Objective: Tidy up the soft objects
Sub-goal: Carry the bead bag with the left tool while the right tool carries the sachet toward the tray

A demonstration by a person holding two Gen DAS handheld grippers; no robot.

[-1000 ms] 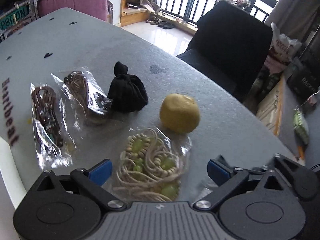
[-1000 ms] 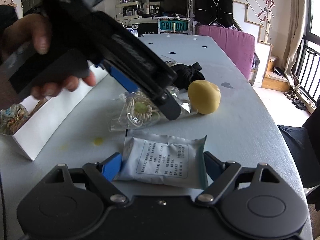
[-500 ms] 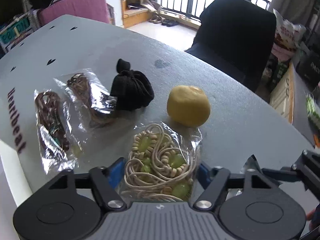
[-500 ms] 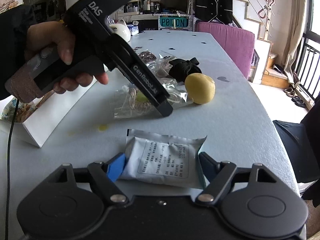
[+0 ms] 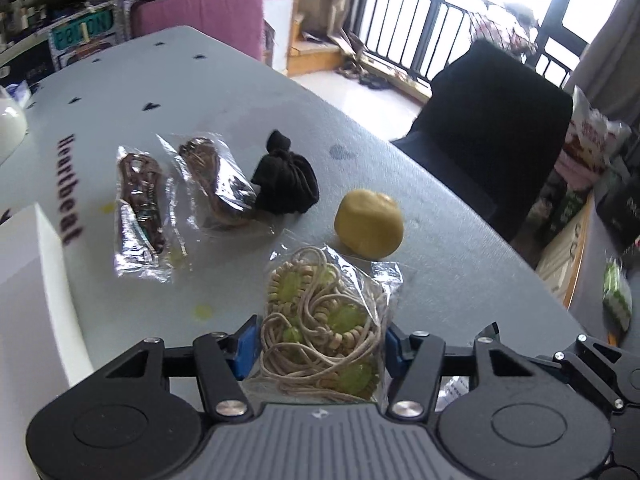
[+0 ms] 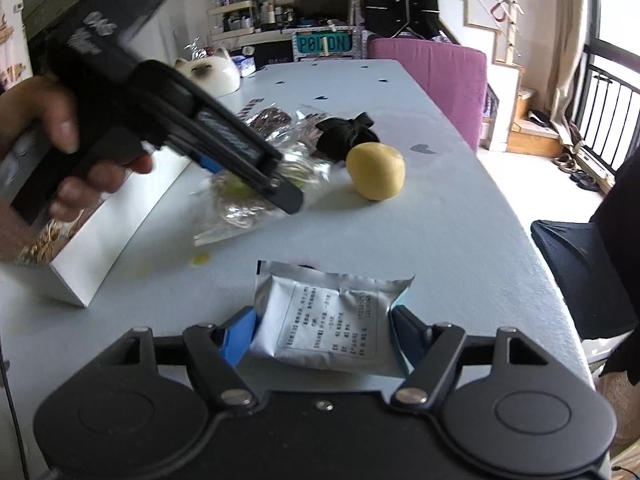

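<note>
Left tool (image 5: 320, 346) closed on bead bag (image 5: 326, 320), clearest in left view; right tool (image 6: 322, 334) clamping foil packet (image 6: 332, 320), seen only in right view; both on tabletop (image 6: 460, 224).

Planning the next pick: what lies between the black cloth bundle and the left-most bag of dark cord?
One more clear bag of brown cord lies between the black cloth bundle and the left-most bag, touching the bundle; the left wrist view shows it.

**Bright room, long grey table**

Grey table (image 5: 224, 80) with small black heart marks. Purple chair (image 6: 432, 64) at its far end, black chair (image 5: 492, 120) along one edge. Barred balcony window (image 5: 420, 12) floods daylight. Cluttered shelves (image 6: 272, 12) behind.
</note>
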